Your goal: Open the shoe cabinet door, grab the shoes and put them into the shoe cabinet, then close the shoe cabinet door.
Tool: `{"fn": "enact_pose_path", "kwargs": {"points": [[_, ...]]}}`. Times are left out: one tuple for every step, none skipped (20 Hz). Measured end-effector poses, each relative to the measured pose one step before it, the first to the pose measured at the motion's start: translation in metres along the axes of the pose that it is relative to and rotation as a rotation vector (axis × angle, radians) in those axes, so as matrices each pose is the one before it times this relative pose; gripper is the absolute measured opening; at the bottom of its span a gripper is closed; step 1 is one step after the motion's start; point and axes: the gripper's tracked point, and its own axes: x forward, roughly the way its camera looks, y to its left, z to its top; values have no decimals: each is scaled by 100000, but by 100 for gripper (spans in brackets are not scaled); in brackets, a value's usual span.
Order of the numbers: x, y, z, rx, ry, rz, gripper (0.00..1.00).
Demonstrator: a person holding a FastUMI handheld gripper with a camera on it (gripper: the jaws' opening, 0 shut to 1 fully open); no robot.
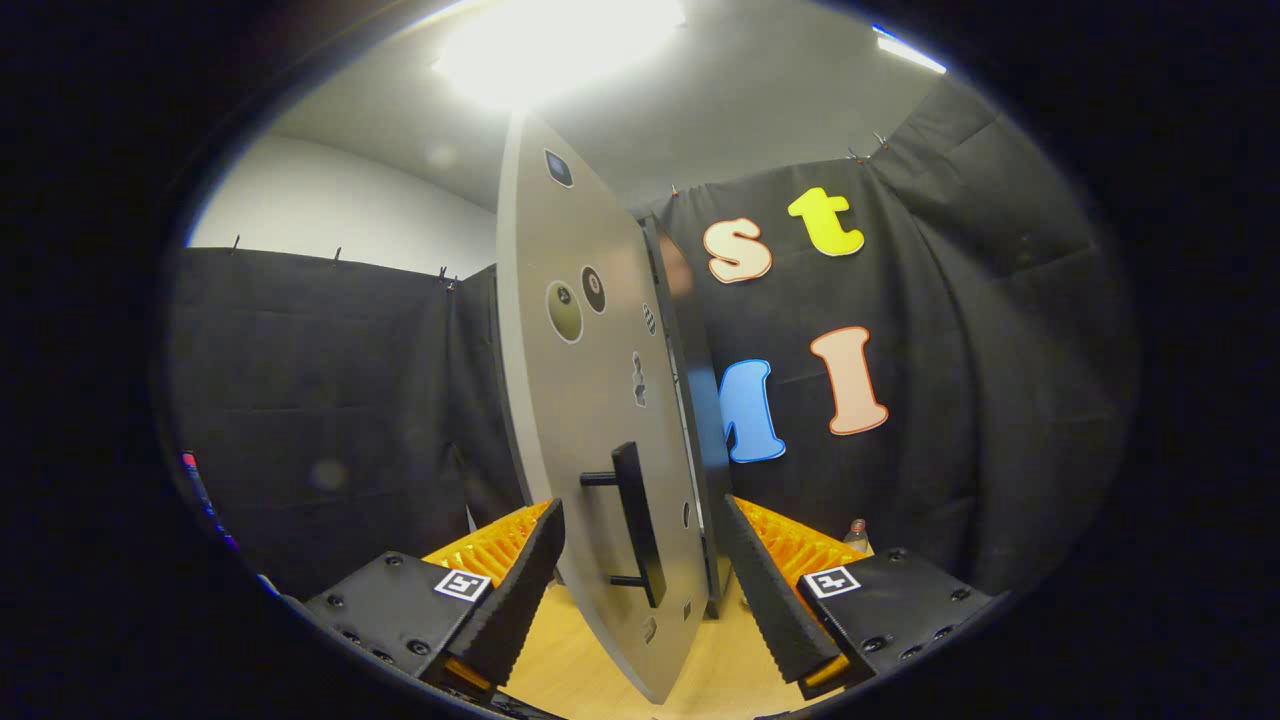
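Note:
A grey shoe cabinet door (590, 400) stands edge-on just ahead of me, swung partly open from the cabinet body (690, 400) behind it. Its black bar handle (636, 525) sticks out toward me, low on the door, between my two fingers. My gripper (640, 590) is open, its ribbed black fingers (520, 590) spread to either side of the door and handle without pressing on them. Several round stickers dot the door's face. The inside of the cabinet is hidden by the door.
A light wooden surface (590, 660) lies below the door. A small bottle (857, 533) stands at the foot of the black cloth wall, beyond my right finger. Black cloth hangs on both sides of the cabinet.

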Motion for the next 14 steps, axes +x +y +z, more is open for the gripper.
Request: {"fn": "enact_pose_path", "kwargs": {"points": [[551, -460, -296, 817, 1125, 1562, 98], [584, -126, -360, 1125, 1127, 2443, 97], [377, 72, -354, 700, 1249, 2567, 97], [433, 275, -620, 111, 1868, 3371, 97], [435, 251, -561, -499, 1630, 2549, 97], [451, 183, -582, -1037, 2300, 2745, 97], [48, -4, 35, -1623, 199, 1515, 97], [342, 130, 104, -1324, 650, 2217, 97], [181, 211, 77, -1072, 276, 1941, 97], [48, 108, -41, -896, 379, 1975, 97], [137, 66, 56, -494, 165, 1582, 97], [202, 254, -63, -77, 372, 1851, 97], [142, 155, -18, 83, 112, 1373, 97], [215, 216, -41, 98, 198, 1480, 97]]}}
